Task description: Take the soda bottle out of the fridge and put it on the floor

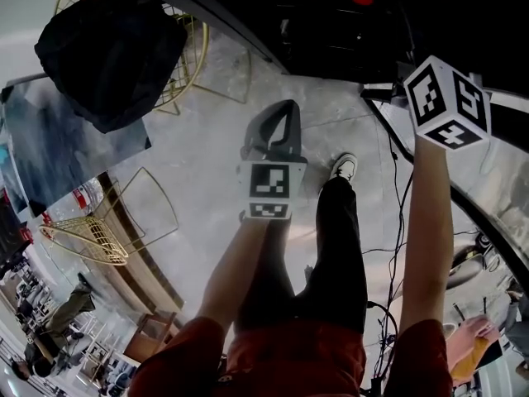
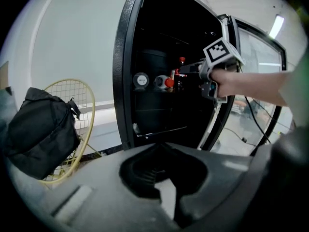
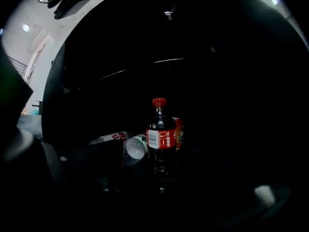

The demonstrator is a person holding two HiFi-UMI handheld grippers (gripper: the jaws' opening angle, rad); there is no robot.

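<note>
Bottle (image 3: 161,134) upright on a dark fridge (image 2: 126,57) shelf, red cap, not gripped. Lying bottle (image 3: 135,148) just beside it on the left, contact unclear. Orange can (image 3: 179,132) close behind. Right gripper (image 2: 190,71) at the fridge mouth, jaws wide apart, empty, bottle ahead of them. Left gripper (image 1: 285,114) low, outside the fridge, jaws together, empty.

Risks: a jaw could clip the lying bottle or can going in and roll them off the shelf. A grip on the tapering neck may slip. Cables (image 1: 397,222) on floor (image 1: 207,139) near the feet could tip the bottle at set-down.

Hard to see: right jaws lost in the dark in their own view, shelf edge unclear, can mostly hidden.
</note>
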